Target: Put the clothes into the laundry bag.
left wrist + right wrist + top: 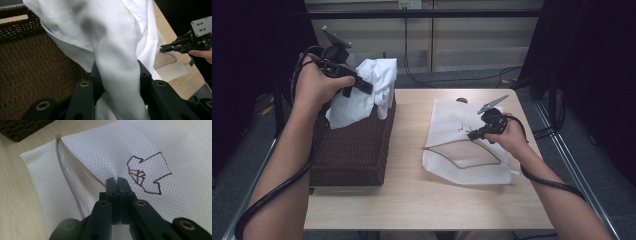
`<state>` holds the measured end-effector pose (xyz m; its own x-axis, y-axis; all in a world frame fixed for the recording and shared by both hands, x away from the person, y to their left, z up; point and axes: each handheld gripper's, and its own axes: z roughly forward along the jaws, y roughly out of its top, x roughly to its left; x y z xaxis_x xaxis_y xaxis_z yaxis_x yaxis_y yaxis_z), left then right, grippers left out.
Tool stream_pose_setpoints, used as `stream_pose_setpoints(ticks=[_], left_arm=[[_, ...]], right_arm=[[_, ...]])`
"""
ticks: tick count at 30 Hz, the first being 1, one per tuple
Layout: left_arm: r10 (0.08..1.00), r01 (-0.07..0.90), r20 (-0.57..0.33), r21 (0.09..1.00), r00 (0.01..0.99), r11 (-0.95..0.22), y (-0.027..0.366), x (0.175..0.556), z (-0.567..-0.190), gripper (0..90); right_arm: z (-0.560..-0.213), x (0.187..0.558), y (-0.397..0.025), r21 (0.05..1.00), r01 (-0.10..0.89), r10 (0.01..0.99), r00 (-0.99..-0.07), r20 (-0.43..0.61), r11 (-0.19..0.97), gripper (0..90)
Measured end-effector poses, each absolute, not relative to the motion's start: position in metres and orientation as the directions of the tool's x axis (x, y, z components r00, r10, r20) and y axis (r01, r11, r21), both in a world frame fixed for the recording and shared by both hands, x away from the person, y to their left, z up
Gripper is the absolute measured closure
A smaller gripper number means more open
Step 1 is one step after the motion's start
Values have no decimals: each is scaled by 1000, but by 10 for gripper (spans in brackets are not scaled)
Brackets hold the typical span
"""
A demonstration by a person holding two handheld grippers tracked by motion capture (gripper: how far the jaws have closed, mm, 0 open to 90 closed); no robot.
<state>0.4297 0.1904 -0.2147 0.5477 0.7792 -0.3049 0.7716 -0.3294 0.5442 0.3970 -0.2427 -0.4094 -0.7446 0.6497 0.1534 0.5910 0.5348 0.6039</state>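
Seen from above, white garment (362, 92) lifted over brown basket (354, 145) at bench (412, 195) left by left gripper (362, 86); left gripper view: fingers clamped on soft, light cloth; right gripper view: right gripper (117, 181) pinching limp mesh bag (150, 145) beside zipper (68, 182), best gripped at opening edge.

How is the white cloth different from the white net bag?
The smooth white cloth hangs bunched over the brown woven basket, held up by the left tool. The white mesh bag lies flat on the wooden table, pinched by the right tool. The bag has holes, a zip and a drawn shirt; the cloth is plain. Both are white and soft.
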Motion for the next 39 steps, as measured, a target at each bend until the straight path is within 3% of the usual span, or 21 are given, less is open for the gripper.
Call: stream_pose_setpoints(ticks=[39], left_arm=[[605, 669, -323, 524, 728, -526, 120, 397, -241, 680]], right_arm=[[-410, 404, -244, 620, 603, 675, -721, 155, 502, 900]])
